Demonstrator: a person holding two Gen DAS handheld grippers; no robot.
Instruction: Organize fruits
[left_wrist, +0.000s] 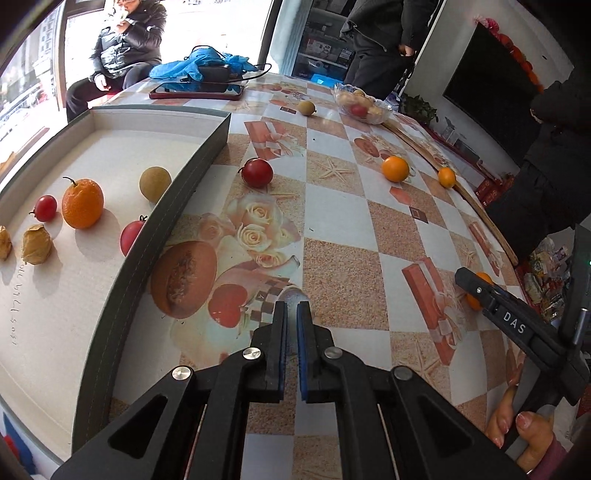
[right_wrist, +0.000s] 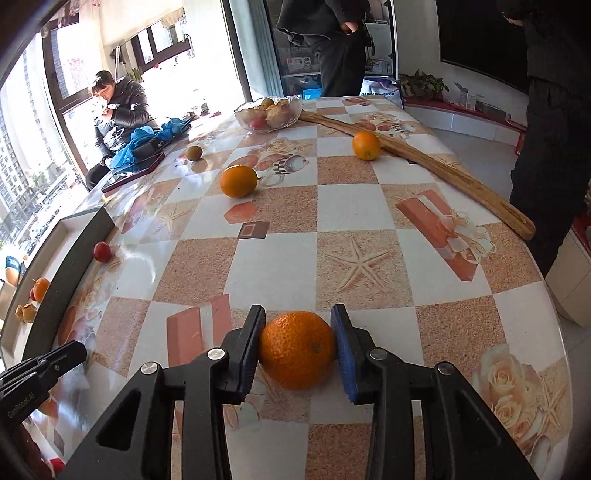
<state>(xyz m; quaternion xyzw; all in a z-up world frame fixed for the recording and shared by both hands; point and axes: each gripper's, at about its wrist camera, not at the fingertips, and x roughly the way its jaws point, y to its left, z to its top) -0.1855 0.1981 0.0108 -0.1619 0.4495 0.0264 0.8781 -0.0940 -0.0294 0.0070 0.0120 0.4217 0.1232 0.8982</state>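
Shallow grey cardboard tray (left_wrist: 207, 155): orange mandarin (left_wrist: 82, 203) inside; red round plum (left_wrist: 257, 172) just outside; left gripper (left_wrist: 291, 314) nearby, jaws closed, empty.

Both grippers all black plastic, chunky angular arms with cutout holes. Blue ribbed pads (right_wrist: 341, 354) inside the fingers, round silver screws (left_wrist: 334, 352) at the pivots. White "DAS" lettering on the right gripper (left_wrist: 476, 291), "GenRobot.AI" on the left gripper (right_wrist: 55, 363). Pinkish sleeve (left_wrist: 550, 458) at the wrist.
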